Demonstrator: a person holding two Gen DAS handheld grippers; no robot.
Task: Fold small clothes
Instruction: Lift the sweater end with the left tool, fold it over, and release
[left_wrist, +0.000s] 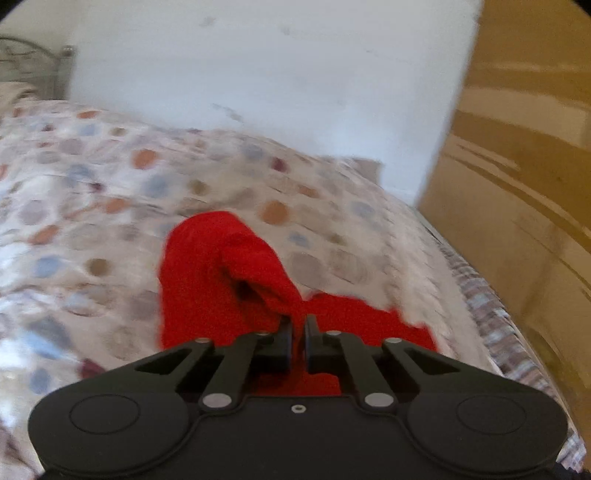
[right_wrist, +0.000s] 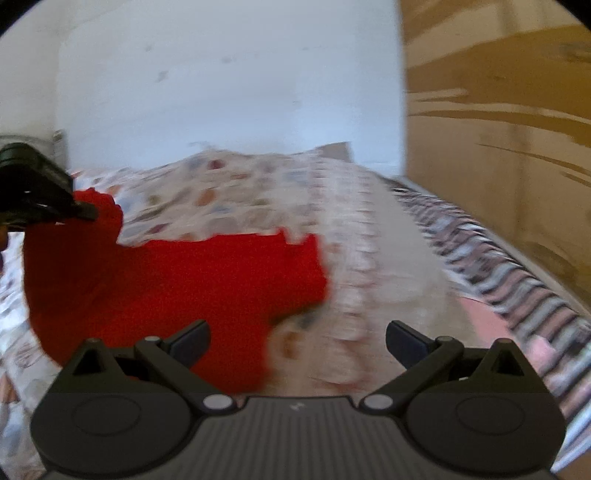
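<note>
We note the left gripper (left_wrist: 296, 326), jaws clenched on a fold of the red garment (left_wrist: 207, 280), lifting it off the bed (left_wrist: 110, 192). The right gripper (right_wrist: 297, 341) is released, jaws spread.

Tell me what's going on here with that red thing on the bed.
A person is folding a small red garment on a bed with a spotted bedspread. The left gripper is shut on a bunched part of the cloth, lifting it. The right gripper hangs open and empty beside the garment.
</note>
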